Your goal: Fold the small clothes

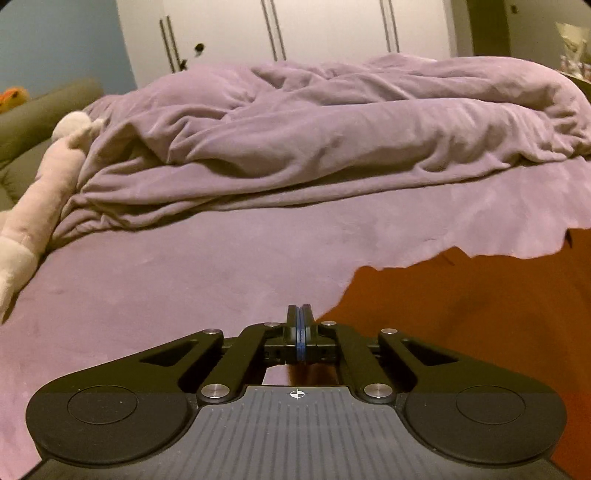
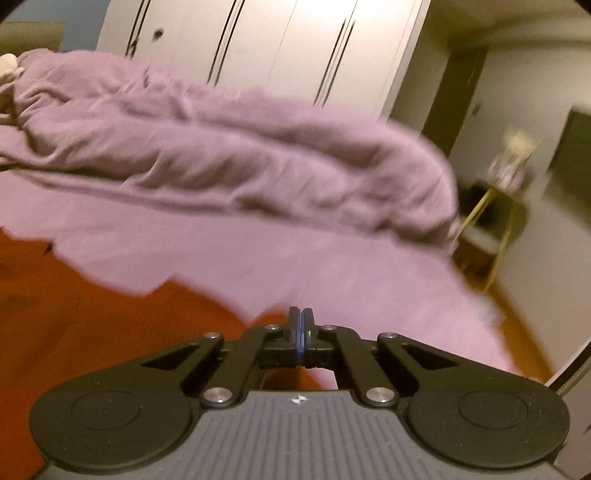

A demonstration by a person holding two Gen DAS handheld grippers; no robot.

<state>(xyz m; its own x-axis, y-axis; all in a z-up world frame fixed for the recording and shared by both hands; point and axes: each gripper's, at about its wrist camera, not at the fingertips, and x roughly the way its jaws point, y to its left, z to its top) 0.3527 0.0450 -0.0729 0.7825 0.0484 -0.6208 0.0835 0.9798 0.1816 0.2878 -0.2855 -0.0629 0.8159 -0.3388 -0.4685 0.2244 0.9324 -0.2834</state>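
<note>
- Bedsheet (image 1: 184,266) is your landmark: mauve and smooth, it covers the mattress under both tools.
- Your left gripper (image 1: 299,314) hovers low over the sheet, its blue-edged pads pressed flat together, closed. Whether a thin edge of cloth is pinched between them, you cannot tell from the left wrist view.
- Your right gripper (image 2: 301,314) sits just as low, pads closed face to face. The right wrist view is blurred, so any cloth caught between them cannot be made out.
- The orange garment (image 1: 461,314) lies spread flat on the sheet between your two tools. It fills the lower right of the left wrist view and the lower left of the right one (image 2: 92,314).
- Its far edge is wavy and uneven against the sheet. The left tool's tips stand right at its left border, and the right tool's tips right at its right border.
- A crumpled duvet (image 1: 332,129) of the same mauve is heaped across the far side of the sheet, well apart from the garment.
- A pale plush toy (image 1: 40,192) lies along the sheet's left edge, touching the duvet's end.
- White wardrobe doors (image 1: 295,29) with long bar handles rise behind the far side of the sheet.
- A small gold-framed side table (image 2: 491,229) stands off the sheet's right end, its contents too blurred to name.
</note>
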